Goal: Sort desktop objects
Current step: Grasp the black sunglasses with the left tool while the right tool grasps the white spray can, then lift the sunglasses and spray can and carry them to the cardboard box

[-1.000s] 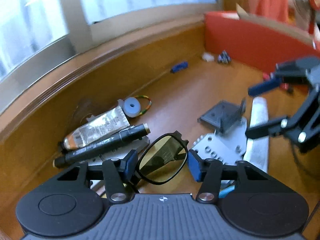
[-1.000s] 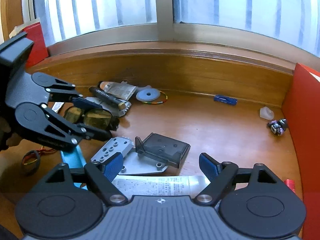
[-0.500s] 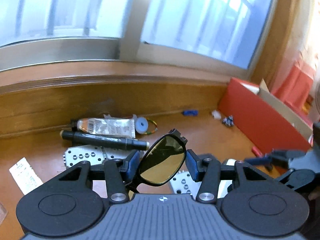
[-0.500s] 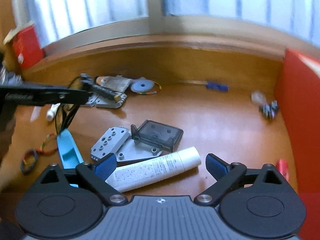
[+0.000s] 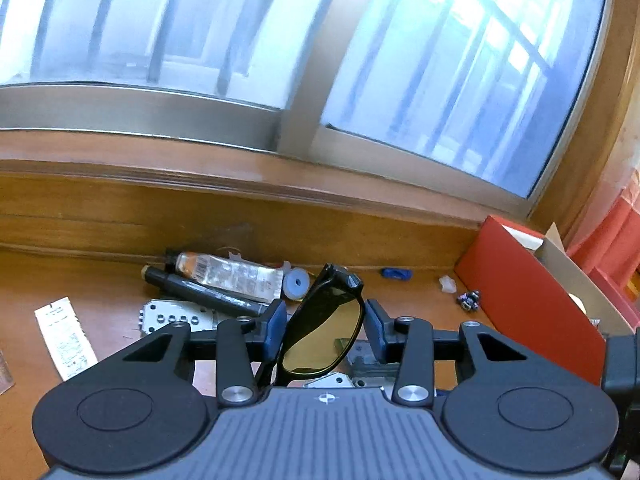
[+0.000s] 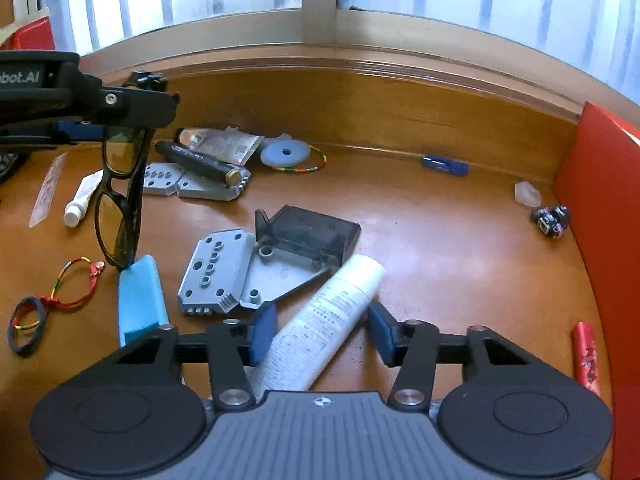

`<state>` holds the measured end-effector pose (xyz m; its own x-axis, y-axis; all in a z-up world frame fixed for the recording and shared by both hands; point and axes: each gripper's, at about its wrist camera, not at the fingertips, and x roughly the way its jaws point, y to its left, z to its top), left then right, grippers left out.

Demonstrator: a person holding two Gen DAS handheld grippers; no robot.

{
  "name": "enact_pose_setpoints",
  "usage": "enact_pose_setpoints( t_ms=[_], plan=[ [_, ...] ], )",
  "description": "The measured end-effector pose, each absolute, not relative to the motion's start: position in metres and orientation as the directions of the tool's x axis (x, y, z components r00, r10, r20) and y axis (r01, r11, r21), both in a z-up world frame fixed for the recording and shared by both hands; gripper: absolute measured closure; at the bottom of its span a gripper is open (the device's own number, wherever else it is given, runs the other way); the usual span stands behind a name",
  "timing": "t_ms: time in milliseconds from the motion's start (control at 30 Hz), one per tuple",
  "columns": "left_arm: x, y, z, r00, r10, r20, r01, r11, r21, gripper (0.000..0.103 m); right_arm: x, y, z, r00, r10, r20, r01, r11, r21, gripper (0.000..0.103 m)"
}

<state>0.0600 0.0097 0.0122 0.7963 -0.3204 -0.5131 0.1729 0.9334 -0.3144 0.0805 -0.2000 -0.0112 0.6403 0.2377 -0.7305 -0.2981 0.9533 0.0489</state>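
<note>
My left gripper (image 5: 325,330) is shut on black-framed glasses with yellow lenses (image 5: 324,336) and holds them in the air above the wooden desk. In the right wrist view the glasses (image 6: 120,200) hang down from the left gripper (image 6: 124,112) at the upper left. My right gripper (image 6: 322,338) is open, low over the desk, its blue pads on either side of a white tube (image 6: 320,324) that lies between them.
On the desk lie grey metal plates (image 6: 224,276), a dark plastic case (image 6: 312,234), a blue sponge (image 6: 140,300), a black marker (image 6: 200,160), a crumpled tube (image 6: 220,142), bracelets (image 6: 72,284), a blue clip (image 6: 444,164). A red box (image 6: 600,208) stands at the right.
The left gripper has lifted the glasses off the desk and tilted up toward the window. The right gripper has moved down and forward until the white tube lies between its pads.
</note>
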Motion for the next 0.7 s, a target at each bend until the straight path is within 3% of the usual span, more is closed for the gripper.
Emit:
enact_pose_setpoints(
  t_ms=[100,700],
  plan=[
    [0.054,0.011,0.019,0.806,-0.307,-0.506,0.165,0.937,-0.307,0.063,0.08,-0.205,-0.009,0.643,0.256,-0.721,-0.279,0.956,0.09,0.072],
    [0.046,-0.004,0.042,0.826,-0.282,-0.488,0.167,0.949,-0.266,0.067,0.056,-0.248,0.041,0.756,0.361,-0.546,-0.253,0.931,0.264,0.073]
  ],
)
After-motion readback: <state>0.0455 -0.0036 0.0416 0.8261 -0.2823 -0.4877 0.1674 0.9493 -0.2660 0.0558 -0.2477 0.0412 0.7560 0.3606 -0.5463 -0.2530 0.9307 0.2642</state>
